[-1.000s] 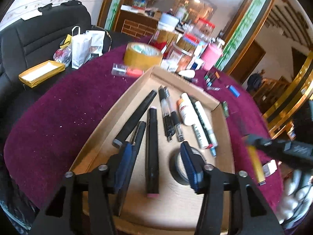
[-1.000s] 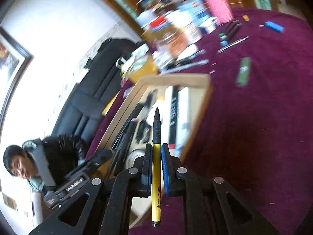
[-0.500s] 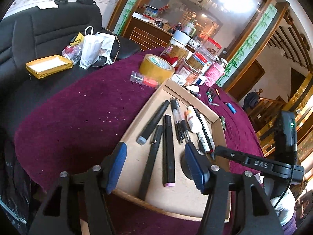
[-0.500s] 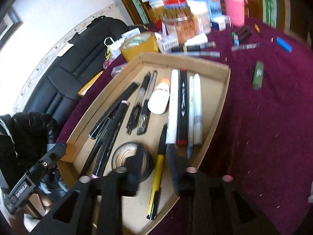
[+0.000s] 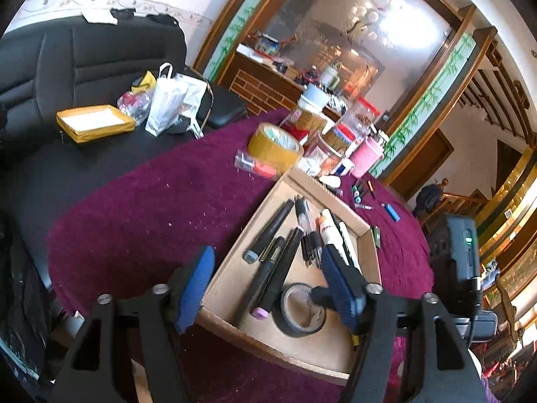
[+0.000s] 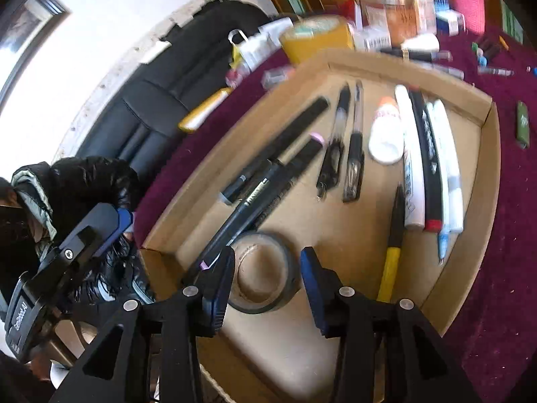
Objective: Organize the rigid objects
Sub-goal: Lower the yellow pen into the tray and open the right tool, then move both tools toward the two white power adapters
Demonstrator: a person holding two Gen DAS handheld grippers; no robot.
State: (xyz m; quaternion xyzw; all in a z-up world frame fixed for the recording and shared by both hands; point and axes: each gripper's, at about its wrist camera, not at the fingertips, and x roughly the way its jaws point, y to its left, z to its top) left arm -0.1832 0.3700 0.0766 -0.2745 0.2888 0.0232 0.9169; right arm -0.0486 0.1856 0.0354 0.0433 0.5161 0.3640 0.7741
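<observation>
**A:** what's nearest the cams?

**B:** Both tongs. The right gripper (image 6: 265,288) is spread wide with nothing in it, hanging over the black tape roll (image 6: 263,270) at the near end of the cardboard tray (image 6: 483,154). The left gripper (image 5: 268,288) is gaping too, empty, straddling the tray's near left wall.

**A:** and the yellow pen?

**B:** The yellow pen (image 6: 391,252) lies loose on the tray floor just right of the tape roll, black tip pointing away. Past it are the white markers (image 6: 448,154), a black one with a red cap (image 6: 428,164) and a glue bottle (image 6: 386,132).

**A:** further back?

**B:** Purple tablecloth (image 5: 141,215), a green lighter (image 6: 523,124) right of the tray, a tan tape roll (image 5: 274,146) and a pink cup (image 5: 365,156).
</observation>
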